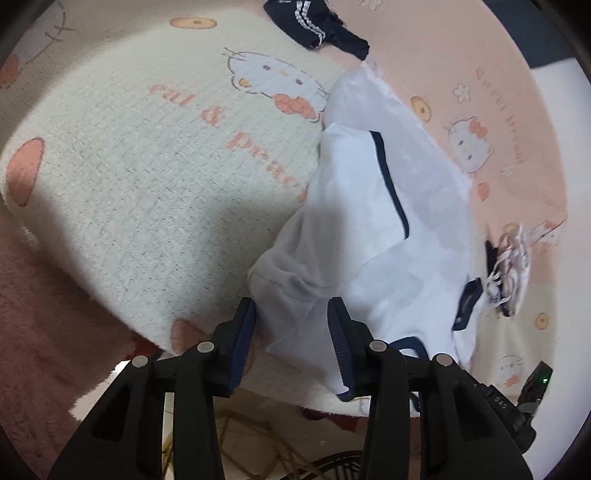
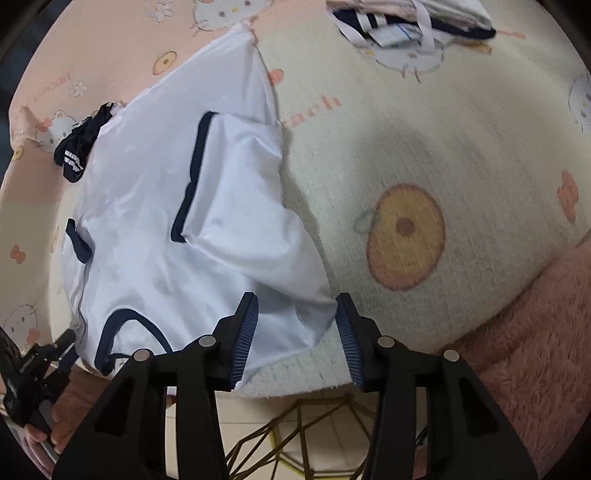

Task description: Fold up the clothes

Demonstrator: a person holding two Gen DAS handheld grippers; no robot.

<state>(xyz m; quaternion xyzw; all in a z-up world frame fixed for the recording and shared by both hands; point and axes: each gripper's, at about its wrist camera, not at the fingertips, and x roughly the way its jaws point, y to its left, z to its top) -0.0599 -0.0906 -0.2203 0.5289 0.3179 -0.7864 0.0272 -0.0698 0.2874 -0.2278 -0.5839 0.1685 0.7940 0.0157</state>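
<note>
A white shirt with navy trim (image 1: 373,221) (image 2: 166,221) lies spread on a cream and pink cartoon-cat blanket (image 1: 147,155) (image 2: 424,140), one sleeve folded over its body. My left gripper (image 1: 291,317) is open at the bed's near edge, and a shirt corner lies between its wide-apart fingers. My right gripper (image 2: 295,314) is open too, straddling the shirt's other near corner. Neither set of pads presses the cloth. The left gripper's body (image 2: 33,373), held by a hand, shows at the right wrist view's lower left.
A dark navy garment with white stripes (image 1: 317,26) (image 2: 77,147) lies crumpled beyond the shirt. A small stack of folded clothes (image 1: 506,266) (image 2: 406,18) sits to the side. A pink fluffy cover (image 2: 535,332) borders the blanket. Tiled floor and a gold wire frame (image 2: 295,435) lie below.
</note>
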